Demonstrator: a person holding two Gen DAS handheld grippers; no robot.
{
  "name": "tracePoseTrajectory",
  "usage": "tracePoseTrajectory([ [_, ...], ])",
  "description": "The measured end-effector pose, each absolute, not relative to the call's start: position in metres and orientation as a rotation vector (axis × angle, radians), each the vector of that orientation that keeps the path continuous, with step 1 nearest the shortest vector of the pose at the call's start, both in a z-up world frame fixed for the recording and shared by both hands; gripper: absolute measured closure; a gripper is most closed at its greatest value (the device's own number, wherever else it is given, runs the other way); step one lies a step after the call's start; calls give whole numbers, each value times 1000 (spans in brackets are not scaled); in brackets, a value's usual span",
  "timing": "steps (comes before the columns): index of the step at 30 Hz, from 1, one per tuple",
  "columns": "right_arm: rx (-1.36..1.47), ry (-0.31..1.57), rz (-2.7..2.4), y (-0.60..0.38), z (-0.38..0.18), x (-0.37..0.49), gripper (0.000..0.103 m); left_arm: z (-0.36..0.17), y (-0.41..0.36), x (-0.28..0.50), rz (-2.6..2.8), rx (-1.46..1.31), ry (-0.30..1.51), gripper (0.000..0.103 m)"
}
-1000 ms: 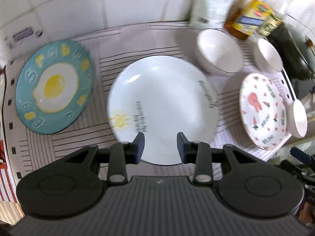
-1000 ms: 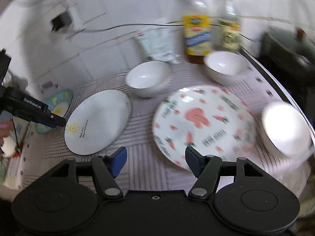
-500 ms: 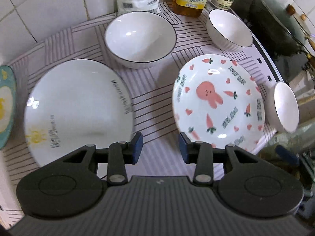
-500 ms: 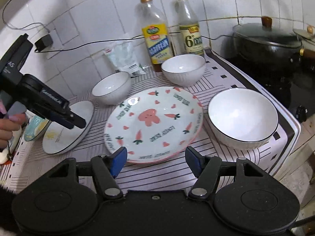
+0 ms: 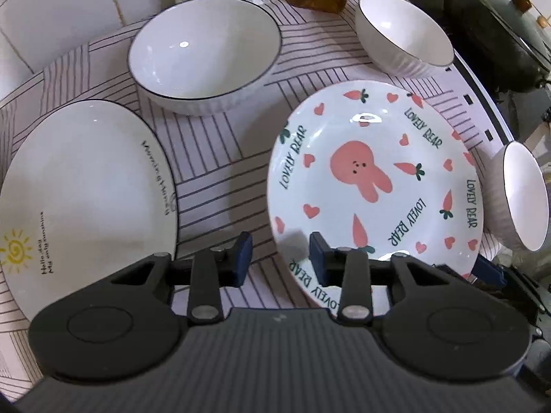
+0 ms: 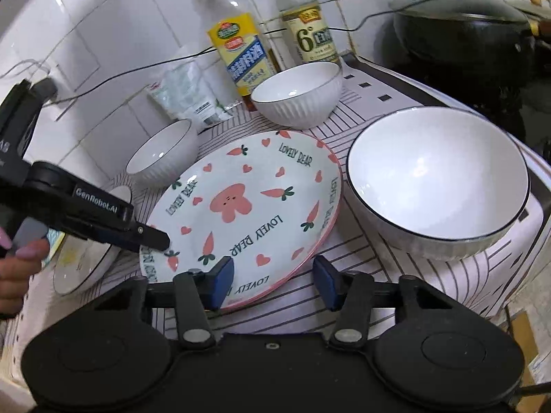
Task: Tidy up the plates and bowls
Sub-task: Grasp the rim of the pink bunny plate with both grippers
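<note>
Left gripper (image 5: 279,258), jaws wide and empty, straddles the rabbit plate's (image 5: 375,186) lower-left rim, likely to lift it. Right gripper (image 6: 272,282) wide, empty, lower centre.

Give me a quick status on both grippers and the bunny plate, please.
Left gripper open, at bunny plate near rim. Right gripper open, straddling its front edge. Plate flat on striped mat, ungripped. White bowl close beside it.

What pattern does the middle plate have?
Pink rabbit, carrots and hearts on the plate; clearest in left wrist view.
</note>
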State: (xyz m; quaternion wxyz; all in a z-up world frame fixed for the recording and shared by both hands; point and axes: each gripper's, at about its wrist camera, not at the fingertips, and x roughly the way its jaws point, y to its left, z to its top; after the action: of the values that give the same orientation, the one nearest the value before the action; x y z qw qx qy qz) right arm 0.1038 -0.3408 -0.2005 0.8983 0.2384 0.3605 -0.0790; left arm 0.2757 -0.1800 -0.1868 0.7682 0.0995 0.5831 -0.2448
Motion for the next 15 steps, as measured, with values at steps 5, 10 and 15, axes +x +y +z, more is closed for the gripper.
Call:
tracePoseTrajectory([
  [5,520,742,-153,-343,-206,107,50,-190,-184,276,-538,191,1267,81],
  [10,522,720,-160,-340,-209,110,50,-193,-178,277,-532,133,1263,81],
  [15,635,668,-258,-350,-215,99,82,-200,-173,286,-530,40,1276,80],
])
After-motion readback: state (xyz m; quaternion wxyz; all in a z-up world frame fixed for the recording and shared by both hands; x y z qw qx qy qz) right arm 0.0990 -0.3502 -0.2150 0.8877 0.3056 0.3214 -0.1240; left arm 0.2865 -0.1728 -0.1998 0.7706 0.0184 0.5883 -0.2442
